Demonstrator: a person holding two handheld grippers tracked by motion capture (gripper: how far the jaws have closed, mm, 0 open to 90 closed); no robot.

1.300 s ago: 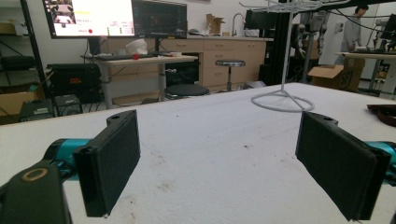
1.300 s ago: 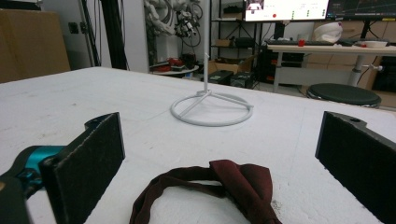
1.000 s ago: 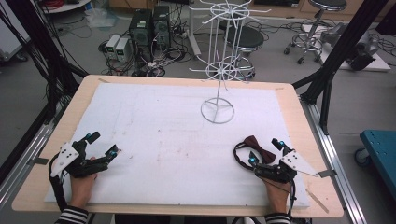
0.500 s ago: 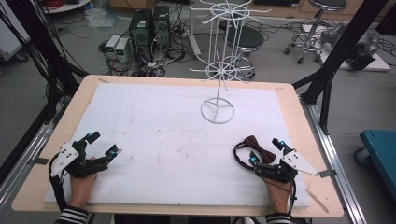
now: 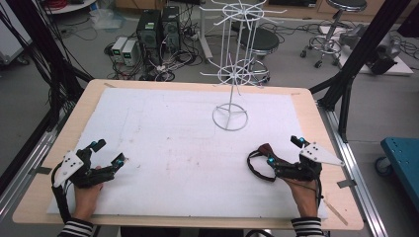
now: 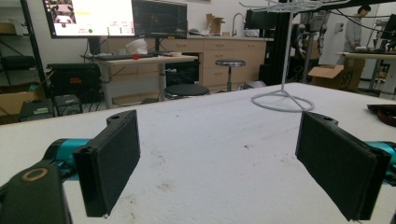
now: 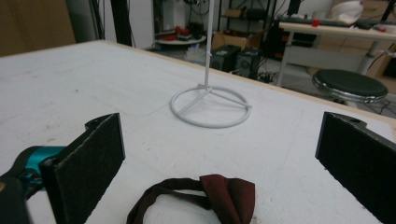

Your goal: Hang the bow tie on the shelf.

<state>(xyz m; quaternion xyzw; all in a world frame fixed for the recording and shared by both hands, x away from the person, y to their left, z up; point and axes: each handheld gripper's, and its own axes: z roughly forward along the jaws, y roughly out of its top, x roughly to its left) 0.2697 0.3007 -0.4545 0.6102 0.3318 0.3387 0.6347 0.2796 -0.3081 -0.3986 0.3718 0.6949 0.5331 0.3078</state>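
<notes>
Nothing has moved since the earlier frame: both hand-held grippers, left (image 5: 107,154) and right (image 5: 283,152), rest jaws apart on the tabletop (image 5: 163,128), the dark red bow tie (image 7: 205,195) lying between the right one's jaws, near the white wire stand (image 5: 230,116).

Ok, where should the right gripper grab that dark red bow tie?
Probably the bunched bow of the bow tie, not the thin strap loop lying flat on the white table cover. It is the thickest raised part. Bring the open right gripper straight forward and down, one jaw on each side of it.
</notes>
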